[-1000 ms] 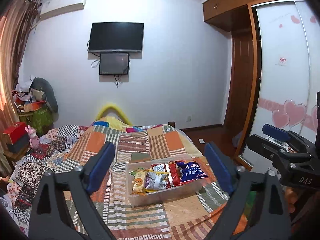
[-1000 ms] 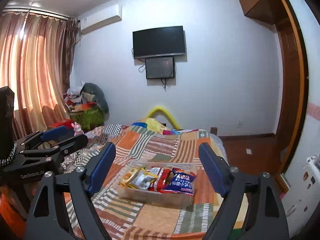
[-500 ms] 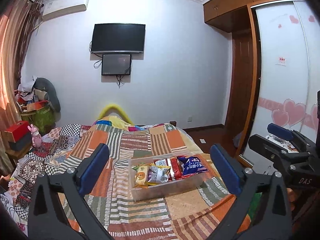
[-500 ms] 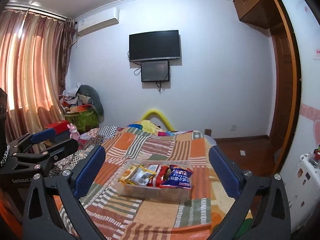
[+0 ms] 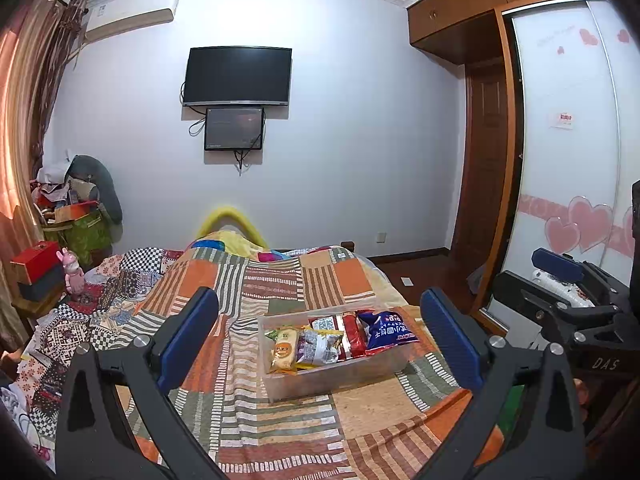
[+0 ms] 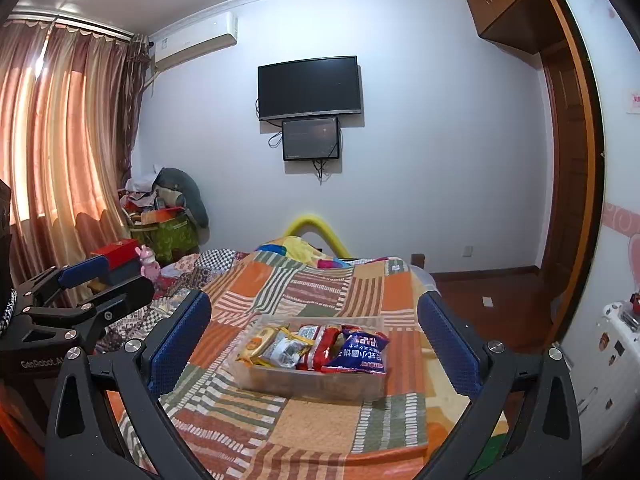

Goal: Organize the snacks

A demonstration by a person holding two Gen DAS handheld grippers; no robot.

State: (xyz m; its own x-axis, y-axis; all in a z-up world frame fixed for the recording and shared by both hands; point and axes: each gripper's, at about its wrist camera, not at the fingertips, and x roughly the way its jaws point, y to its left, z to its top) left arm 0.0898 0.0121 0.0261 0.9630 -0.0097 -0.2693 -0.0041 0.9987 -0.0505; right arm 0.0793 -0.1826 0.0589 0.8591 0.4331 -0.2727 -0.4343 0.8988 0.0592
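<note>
A clear plastic bin [image 5: 340, 378] stands on the patchwork bedspread and also shows in the right wrist view [image 6: 308, 384]. It holds several snack packets: a blue bag [image 5: 390, 332] [image 6: 358, 352], a red pack [image 5: 354, 336] [image 6: 320, 346], a silvery pack [image 5: 318, 346] and a yellow one [image 5: 284, 348] [image 6: 256, 344]. My left gripper [image 5: 320, 336] is open and empty, held above the bed short of the bin. My right gripper [image 6: 314, 340] is open and empty likewise. Each gripper shows at the edge of the other's view.
The bedspread [image 5: 280, 280] covers the bed. Clutter, a red box [image 5: 36, 264] and a pink toy [image 5: 74, 276] lie at the left. A wardrobe [image 5: 568, 160] and wooden door [image 5: 484, 168] stand right. A TV [image 5: 238, 76] hangs on the far wall.
Both views have shifted and the wall objects have moved across them; both grippers' fingers stand wider apart than a second ago. The bin and snacks lie as before.
</note>
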